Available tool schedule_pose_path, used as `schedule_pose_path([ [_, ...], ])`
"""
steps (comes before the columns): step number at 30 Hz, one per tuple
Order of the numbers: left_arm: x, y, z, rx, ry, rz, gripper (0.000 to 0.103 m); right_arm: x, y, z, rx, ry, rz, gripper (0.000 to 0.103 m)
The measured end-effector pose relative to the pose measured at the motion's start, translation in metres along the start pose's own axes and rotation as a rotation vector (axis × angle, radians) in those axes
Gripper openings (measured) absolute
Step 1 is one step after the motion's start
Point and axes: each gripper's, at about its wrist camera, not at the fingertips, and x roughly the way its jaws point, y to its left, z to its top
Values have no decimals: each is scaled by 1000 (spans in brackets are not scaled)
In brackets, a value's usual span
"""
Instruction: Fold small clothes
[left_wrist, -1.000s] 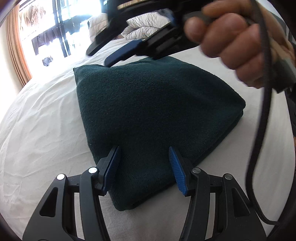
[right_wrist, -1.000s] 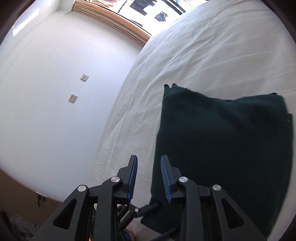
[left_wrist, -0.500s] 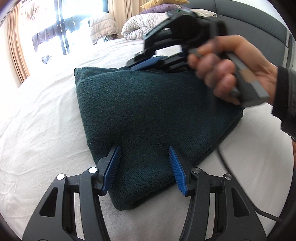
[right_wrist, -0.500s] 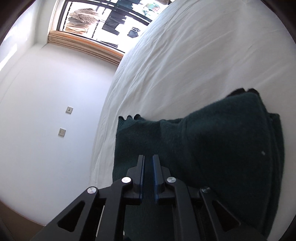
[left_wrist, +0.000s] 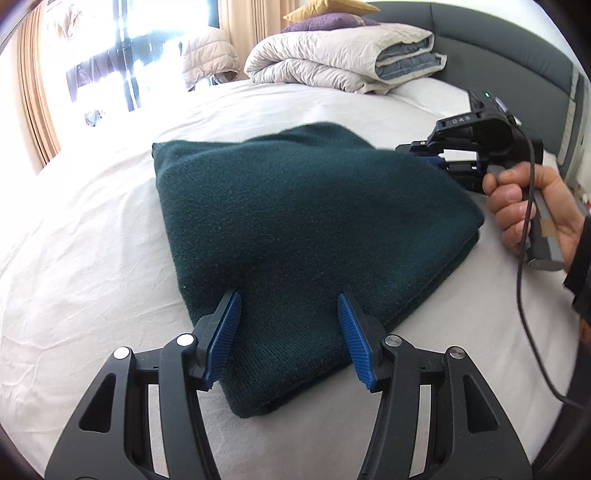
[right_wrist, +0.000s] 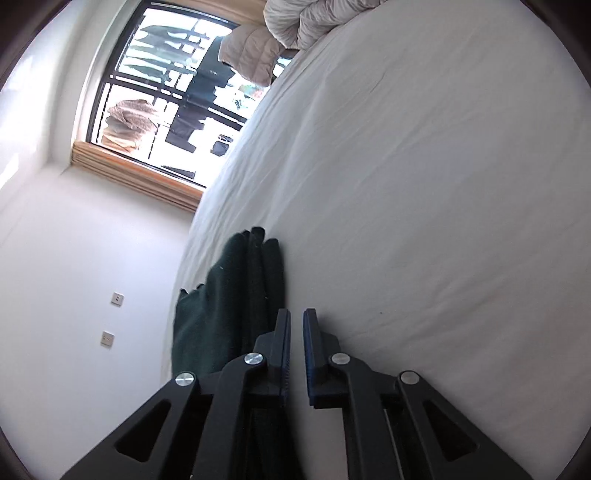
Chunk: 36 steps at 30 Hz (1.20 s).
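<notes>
A dark green knit garment (left_wrist: 295, 206) lies folded on the white bed sheet (left_wrist: 92, 240). My left gripper (left_wrist: 288, 297) is open, its blue pads (left_wrist: 225, 332) straddling the garment's near corner without pressing on it. A hand (left_wrist: 524, 206) holds my right gripper (left_wrist: 436, 158) low at the garment's far right edge. In the right wrist view the picture is rolled sideways. There my right gripper (right_wrist: 296, 313) shows a narrow gap that is opening, with nothing in it. The garment (right_wrist: 221, 302) lies edge-on just left of the fingers.
A rolled duvet (left_wrist: 343, 55) and pillows lie at the head of the bed against a grey headboard (left_wrist: 498, 55). A puffy jacket (left_wrist: 207, 55) sits by the bright window (right_wrist: 166, 92). A black cable (left_wrist: 521, 295) hangs from the right gripper across the sheet.
The right gripper swung from above the garment down to its far right edge and rolled over, its jaws narrowing. The left gripper stayed put.
</notes>
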Motion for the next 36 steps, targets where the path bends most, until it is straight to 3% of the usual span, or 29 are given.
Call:
schedule_pose_path([
  [1,-8,6,4,-28,-23,-5,54,-7,10,1,-34,-22,-4,26],
  [3,-29,18,15,-81,-96,-3,54,-8,39,0,-105,-10,35,30],
  [5,-37,31,30,-108,-130,8,62,2,71,-7,-188,63,84,35],
  [8,-23,49,47,-138,-110,-1,62,18,108,-38,-337,197,120,43],
  [11,-5,62,49,-184,-57,-23,62,28,93,-65,-404,276,11,54],
  [12,-2,67,46,-209,-47,-33,62,26,79,-70,-391,280,4,50],
  [14,-1,78,40,-263,-46,-38,62,11,53,-68,-320,253,34,25],
  [16,3,97,35,-311,-47,-36,62,-9,36,-63,-266,224,33,19],
  [18,7,115,34,-359,-45,-32,62,-28,39,-59,-288,177,-6,25],
  [19,10,124,33,-384,-40,-35,62,-36,41,-56,-290,162,-18,37],
  [20,13,131,33,-411,-31,-44,62,-42,44,-52,-288,140,-35,61],
  [22,24,144,34,-459,-9,-85,64,-44,50,-43,-291,121,-33,70],
  [24,34,148,34,-499,28,-124,69,-32,57,-36,-296,143,-59,70],
  [29,64,150,39,-553,98,-206,71,23,54,-26,-285,295,-156,71],
  [34,97,154,47,-610,151,-288,72,48,49,-18,-242,329,-118,71],
  [36,109,154,53,-618,172,-312,72,57,46,-14,-222,343,-108,63],
])
